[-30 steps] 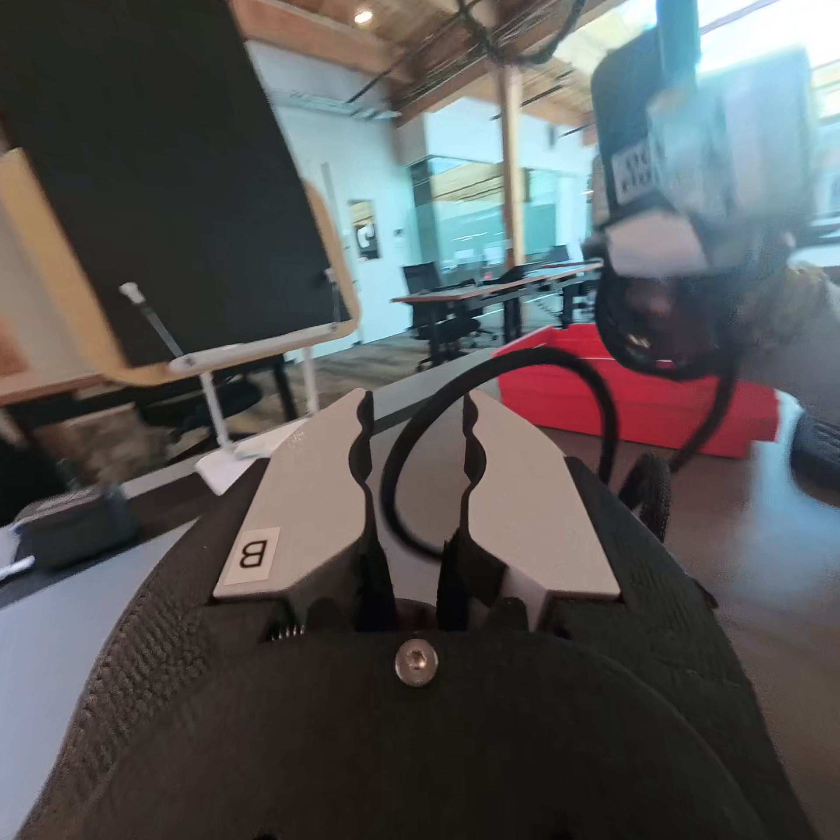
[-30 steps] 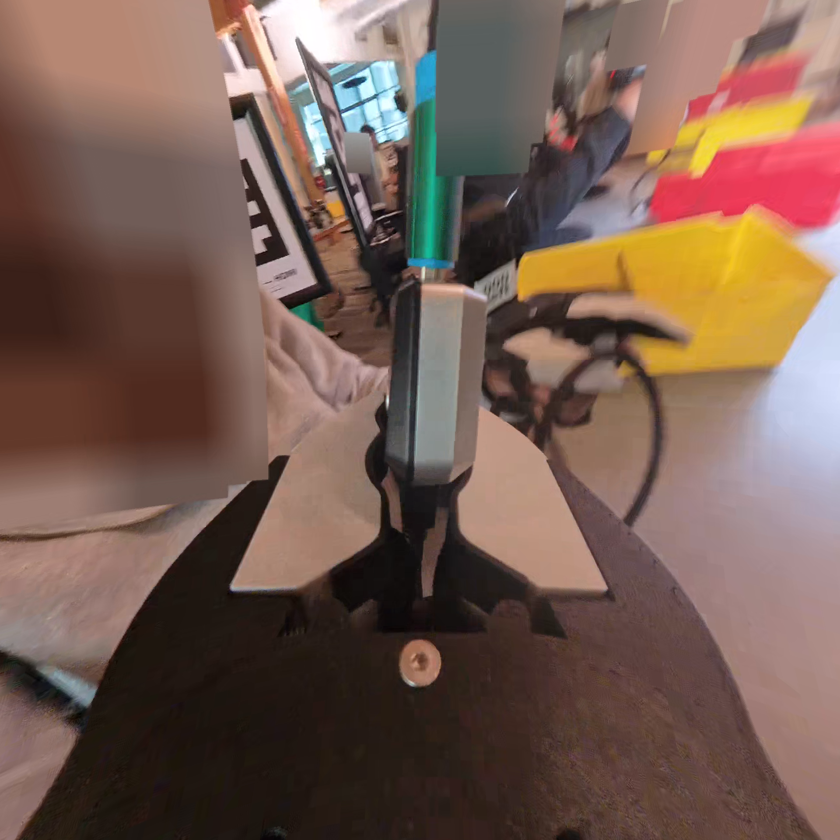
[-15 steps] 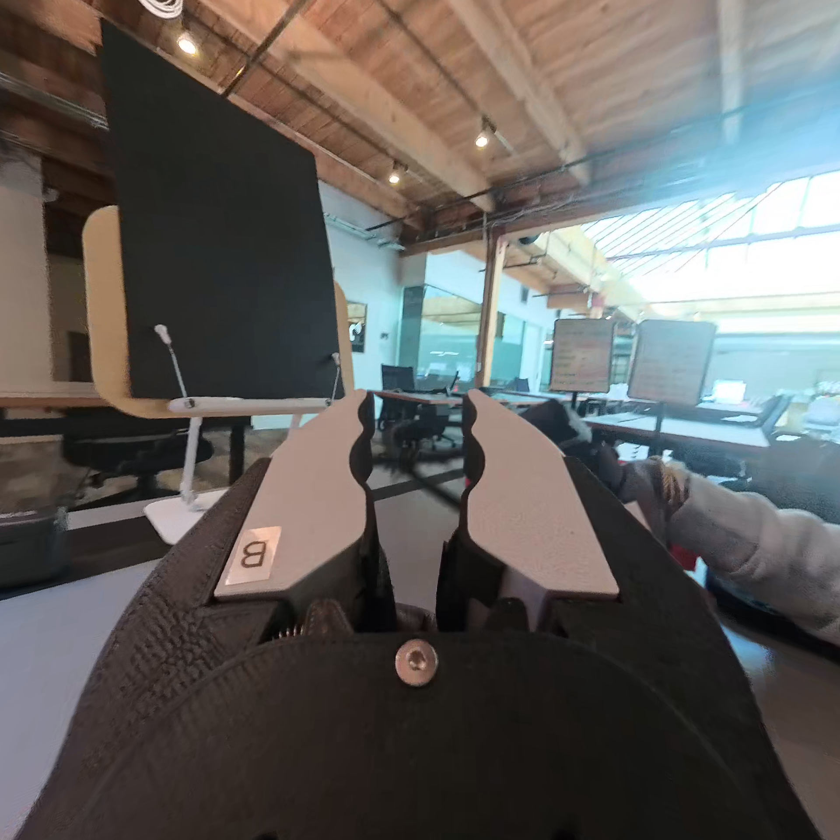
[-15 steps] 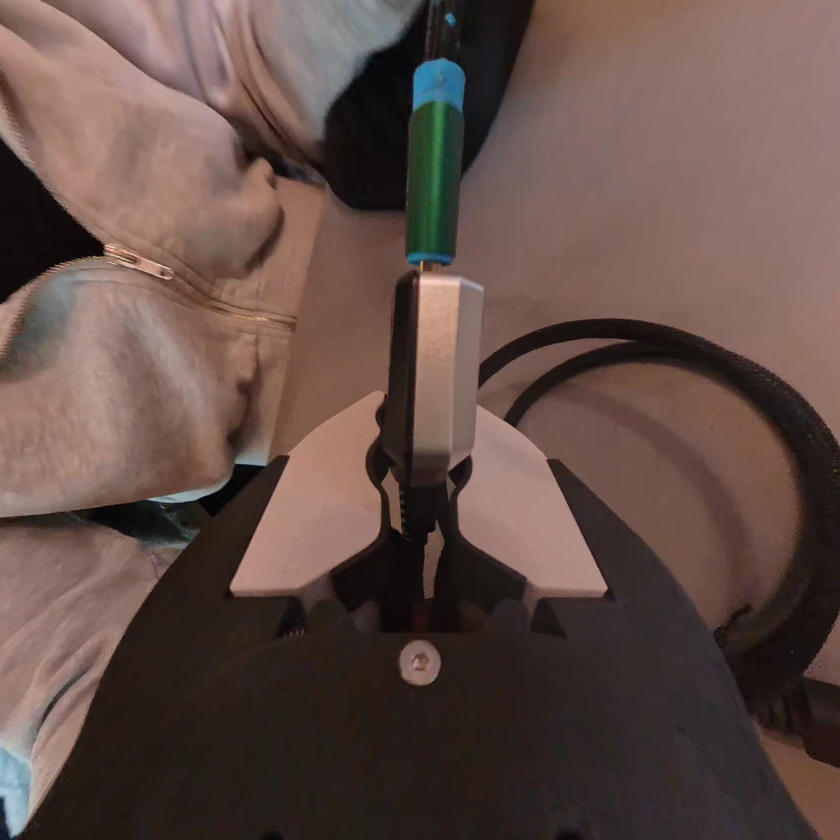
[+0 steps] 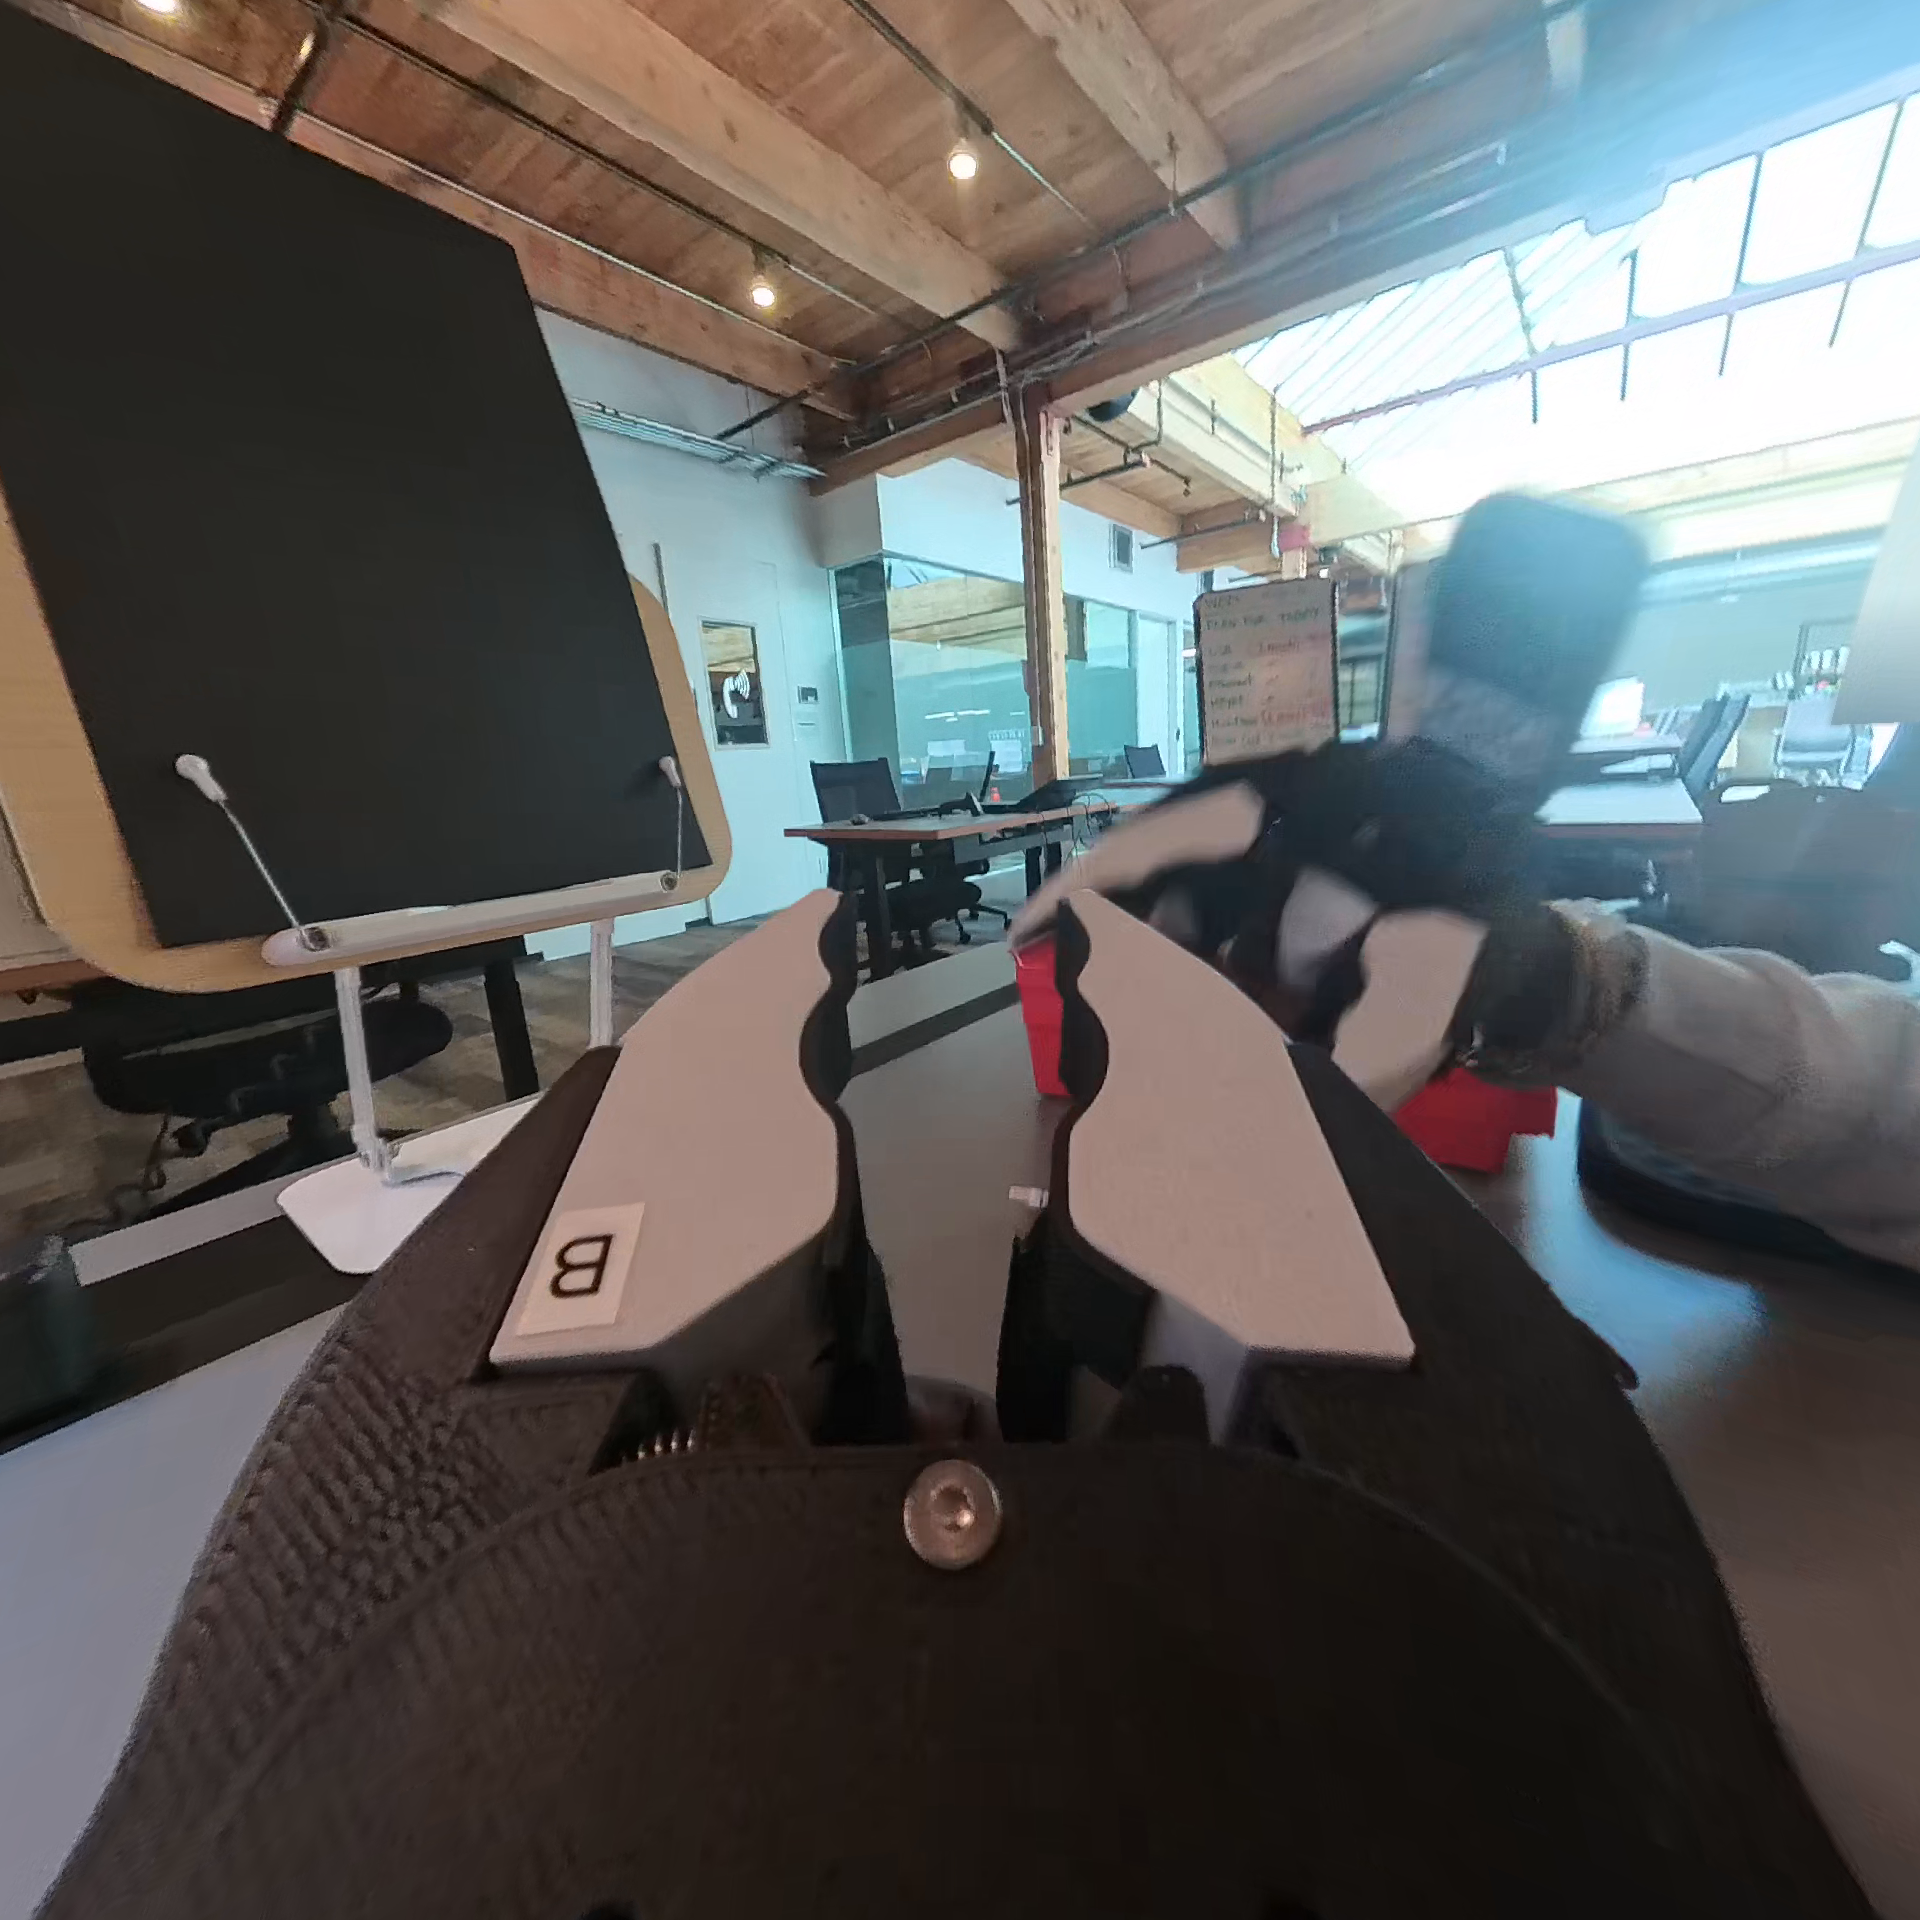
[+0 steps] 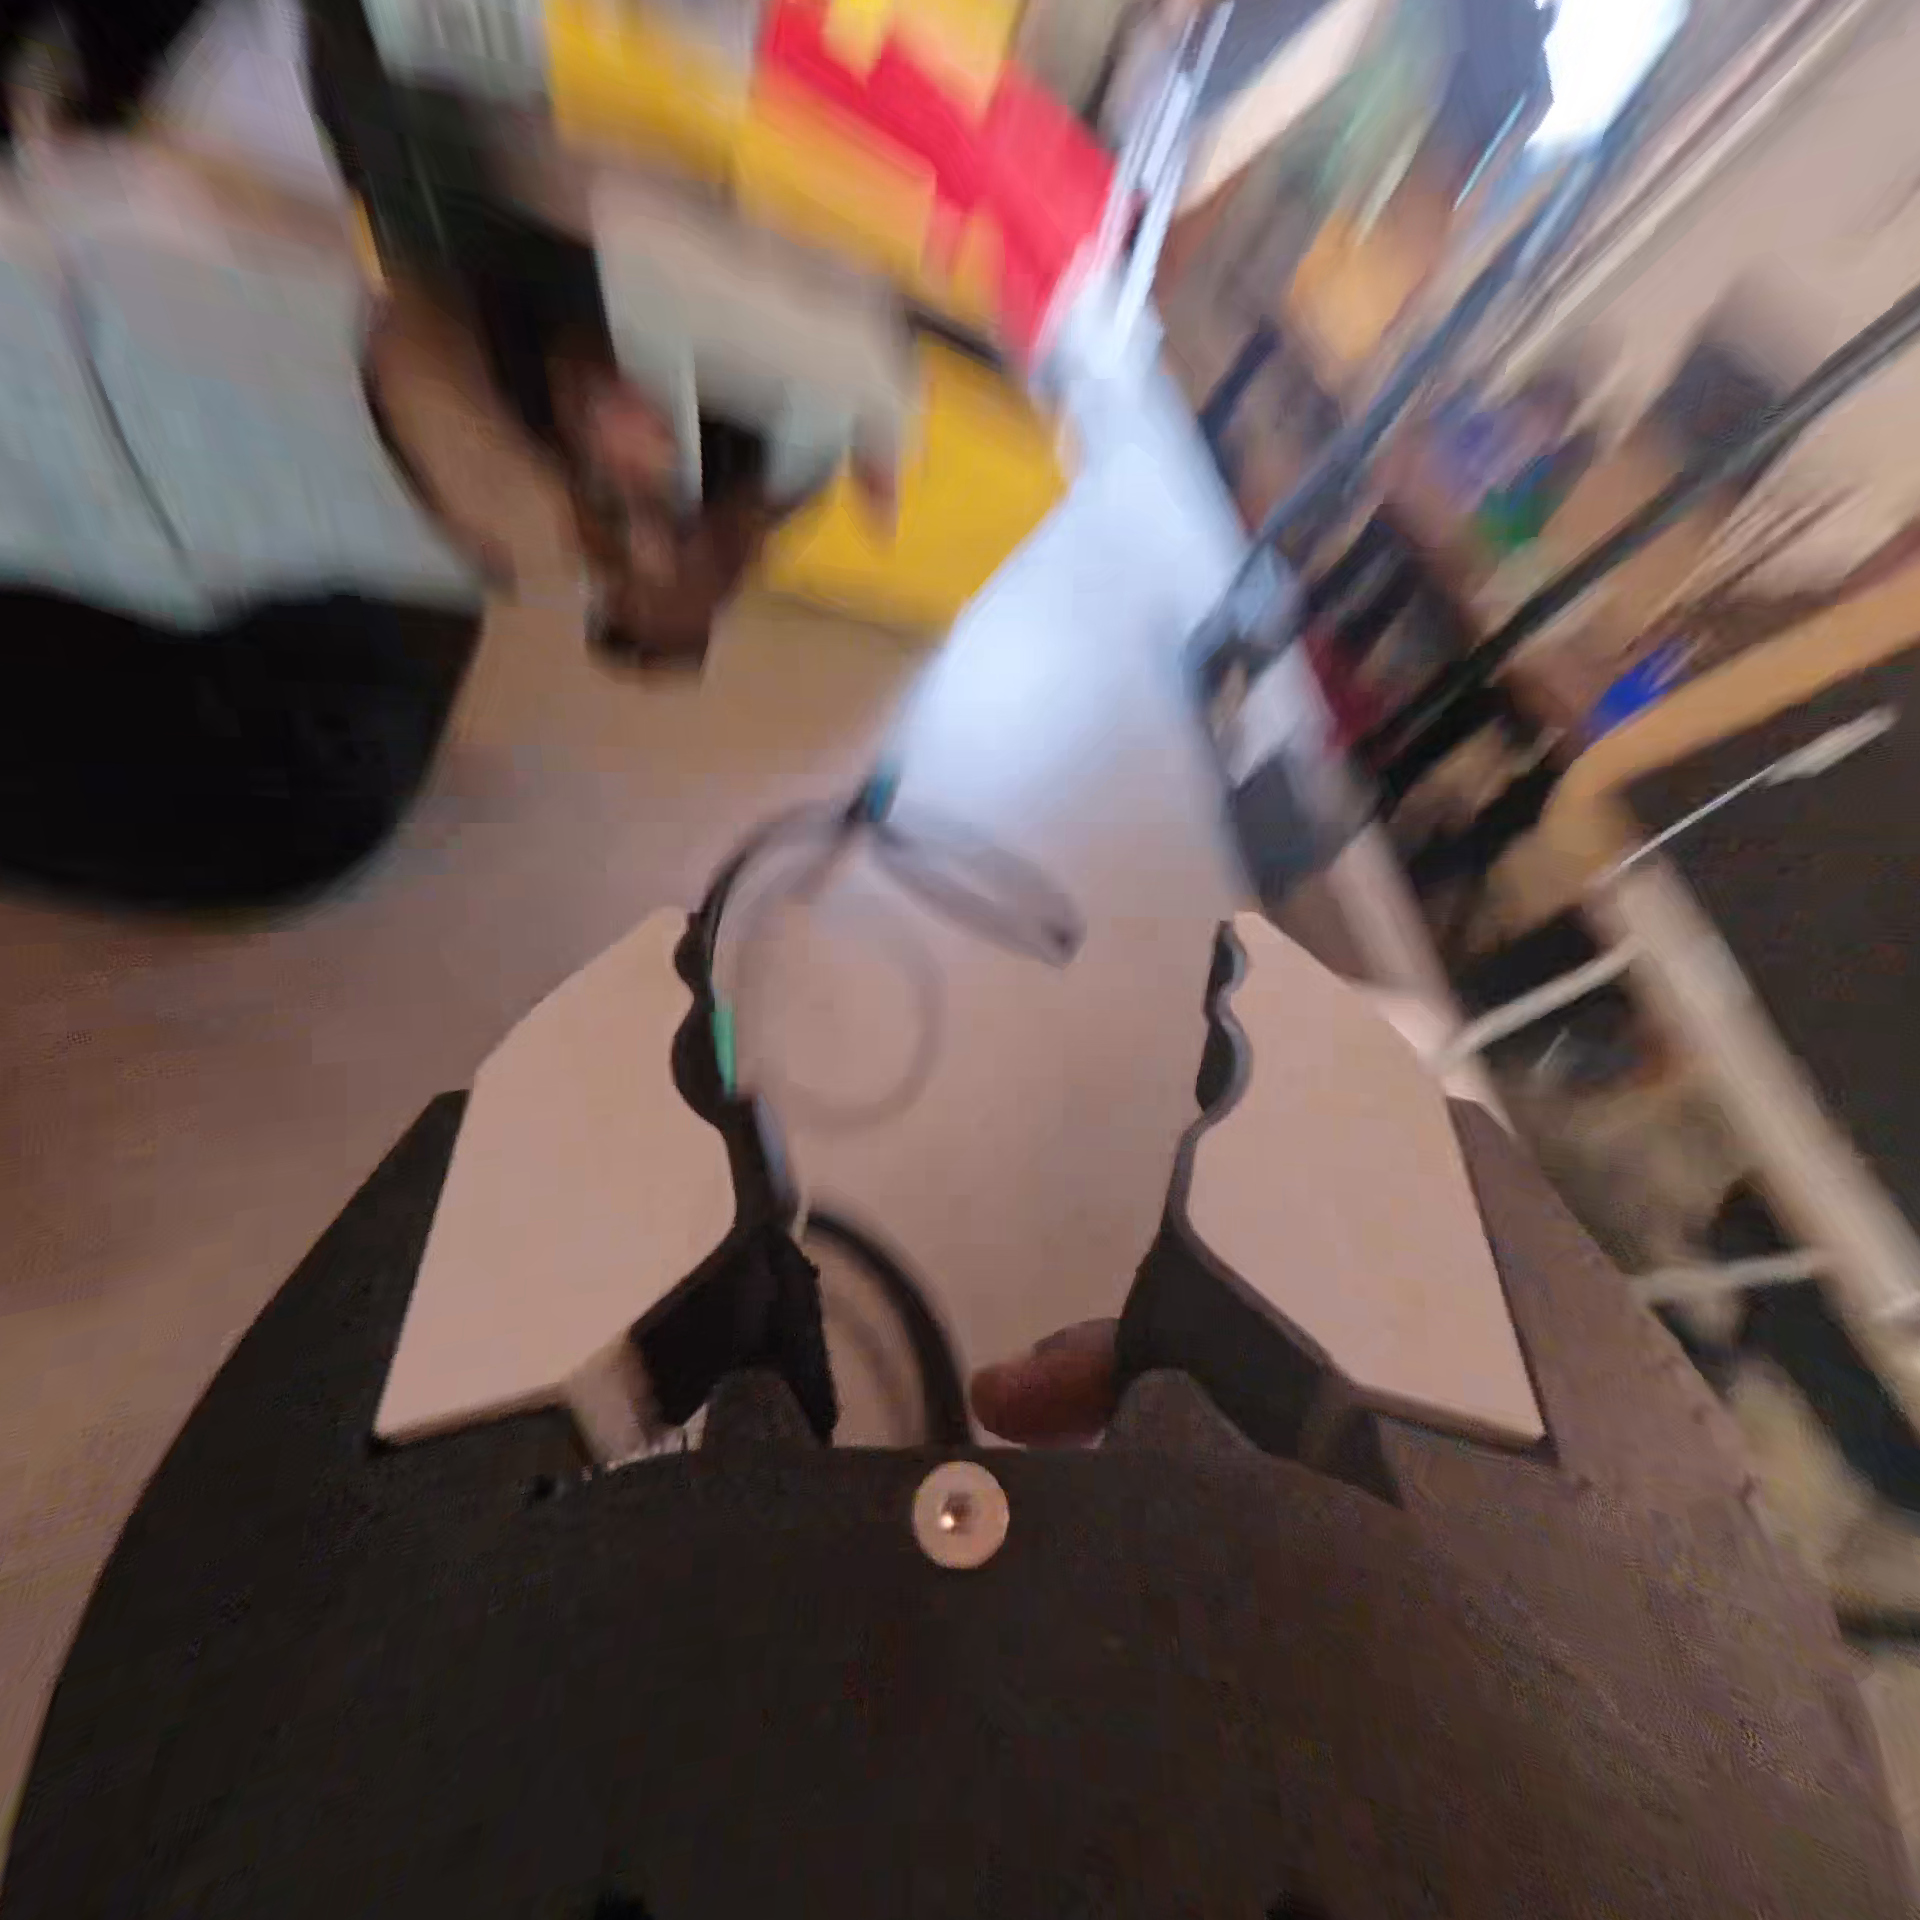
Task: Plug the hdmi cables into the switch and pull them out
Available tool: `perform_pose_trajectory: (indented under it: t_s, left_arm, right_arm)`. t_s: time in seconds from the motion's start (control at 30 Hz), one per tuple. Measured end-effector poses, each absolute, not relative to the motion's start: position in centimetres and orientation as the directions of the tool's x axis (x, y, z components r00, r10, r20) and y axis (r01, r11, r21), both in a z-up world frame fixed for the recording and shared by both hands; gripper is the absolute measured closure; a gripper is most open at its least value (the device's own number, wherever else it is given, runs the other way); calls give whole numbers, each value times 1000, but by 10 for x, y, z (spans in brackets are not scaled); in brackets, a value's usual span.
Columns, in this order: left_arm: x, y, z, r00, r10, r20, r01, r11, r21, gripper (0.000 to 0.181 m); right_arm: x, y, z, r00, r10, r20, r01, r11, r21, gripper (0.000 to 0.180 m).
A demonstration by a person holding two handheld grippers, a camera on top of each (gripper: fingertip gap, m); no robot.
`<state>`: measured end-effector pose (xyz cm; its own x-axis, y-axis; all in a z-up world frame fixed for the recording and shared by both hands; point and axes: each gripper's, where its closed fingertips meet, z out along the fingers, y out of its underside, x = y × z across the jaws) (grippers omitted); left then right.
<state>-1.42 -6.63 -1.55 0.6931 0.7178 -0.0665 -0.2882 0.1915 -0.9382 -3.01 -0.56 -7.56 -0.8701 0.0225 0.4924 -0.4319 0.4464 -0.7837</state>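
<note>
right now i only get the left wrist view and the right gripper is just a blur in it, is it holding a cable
Observer: No. In its own view the right gripper is wide open, with nothing clamped between the fingers.
Operator: so where's the cable
Observer: A black cable with a green sleeve shows right beside that gripper's left finger. Motion blur hides whether they touch.
Operator: anything past it i can't see
Observer: A yellow bin stands on the far side of the table. It is heavily blurred.
</note>
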Motion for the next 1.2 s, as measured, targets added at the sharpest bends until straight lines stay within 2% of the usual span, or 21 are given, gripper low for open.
perform_pose_trajectory:
  t_s: [0.03,0.07,0.13,0.2,0.27,0.33,0.4,0.5,0.57,0.63,0.9,1.03,1.07,1.2]
  left_arm:
    - [-15,-64,-18,690,720,-77,-283,171,-944,145]
    - [-16,-63,-20,687,721,-86,-278,152,-949,145]
    - [-15,-58,-23,695,713,-93,-259,127,-957,145]
    - [-5,-55,-22,719,690,-80,-216,113,-970,144]
    - [16,-59,-15,729,681,-69,-169,81,-982,144]
    - [40,-79,-10,697,709,-106,-125,-25,-992,144]
    - [60,-122,-7,607,778,-163,-50,-167,-985,144]
    - [75,-236,-20,253,947,-199,210,-255,-944,144]
    - [91,-321,-56,-5,961,-276,505,-235,-830,143]
    - [107,-369,-96,-93,954,-286,707,-139,-693,143]
    - [84,-410,-168,-166,969,-181,834,40,-550,144]
    - [80,-417,-192,-157,958,-242,883,26,-469,161]
    - [80,-418,-198,-150,959,-241,892,27,-451,170]
    - [81,-415,-182,-149,950,-273,875,-2,-485,175]
  right_arm:
    - [-18,-6,-45,-842,77,533,-493,289,-821,98]
    - [-4,-3,-22,-833,115,541,-522,158,-838,105]
    - [13,7,-7,-857,154,492,-494,26,-869,113]
    - [21,16,-22,-887,167,431,-438,-11,-899,112]
    - [22,26,-44,-896,203,395,-411,-41,-911,121]
    - [19,32,-54,-901,226,371,-395,-66,-916,126]
    - [17,30,-57,-923,206,325,-347,-78,-935,123]
    - [16,28,-57,-946,193,261,-282,-86,-956,120]
    - [18,29,-54,-940,204,273,-297,-99,-950,123]
    - [19,29,-51,-935,209,286,-311,-102,-945,124]
    - [14,30,-55,-943,210,256,-281,-96,-955,127]
    - [16,28,-57,-944,197,263,-283,-84,-955,128]
    - [17,28,-58,-943,195,269,-288,-80,-954,128]
    - [19,27,-58,-938,193,289,-307,-68,-949,129]
